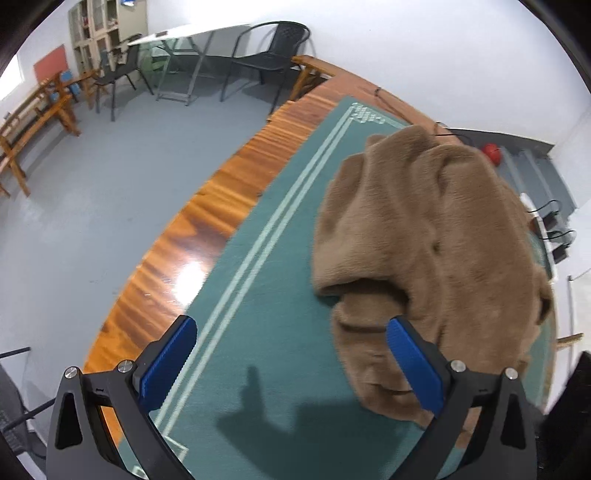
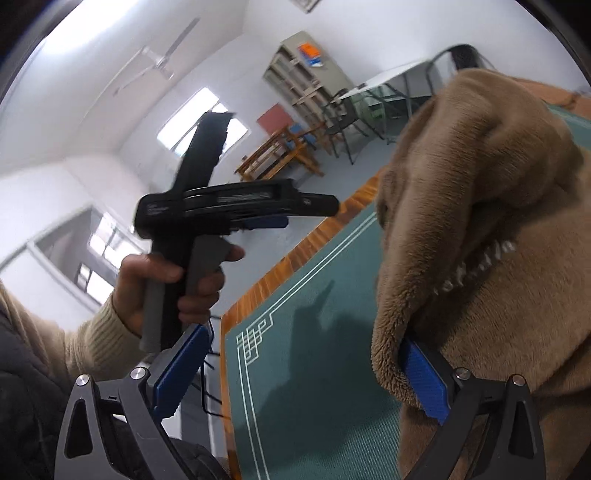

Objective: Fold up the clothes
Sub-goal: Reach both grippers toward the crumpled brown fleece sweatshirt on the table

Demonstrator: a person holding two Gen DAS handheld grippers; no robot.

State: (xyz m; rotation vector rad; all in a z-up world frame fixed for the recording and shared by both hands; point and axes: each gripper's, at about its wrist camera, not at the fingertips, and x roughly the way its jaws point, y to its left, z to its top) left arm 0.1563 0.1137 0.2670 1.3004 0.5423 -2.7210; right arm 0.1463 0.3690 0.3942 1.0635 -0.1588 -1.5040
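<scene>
A brown fleece garment [image 1: 424, 236] lies bunched on a green cloth [image 1: 258, 295] that covers a wooden table. My left gripper [image 1: 291, 328] is open above the cloth; its right finger overlaps the garment's near edge, nothing between the pads. In the right wrist view the garment [image 2: 480, 221] fills the right side, close to the camera, with a zipper showing. My right gripper [image 2: 303, 345] is open; the fleece drapes over its right finger [image 2: 424, 376]. The left gripper [image 2: 310, 206] shows there too, held in a hand at the left.
The wooden table edge [image 1: 192, 221] runs along the green cloth's left side. Beyond it are grey floor, black chairs [image 1: 273, 55], a glass table [image 1: 184, 40], wooden benches [image 1: 33, 118] and a cabinet [image 1: 99, 26]. A red ball [image 1: 491, 151] lies at the far right.
</scene>
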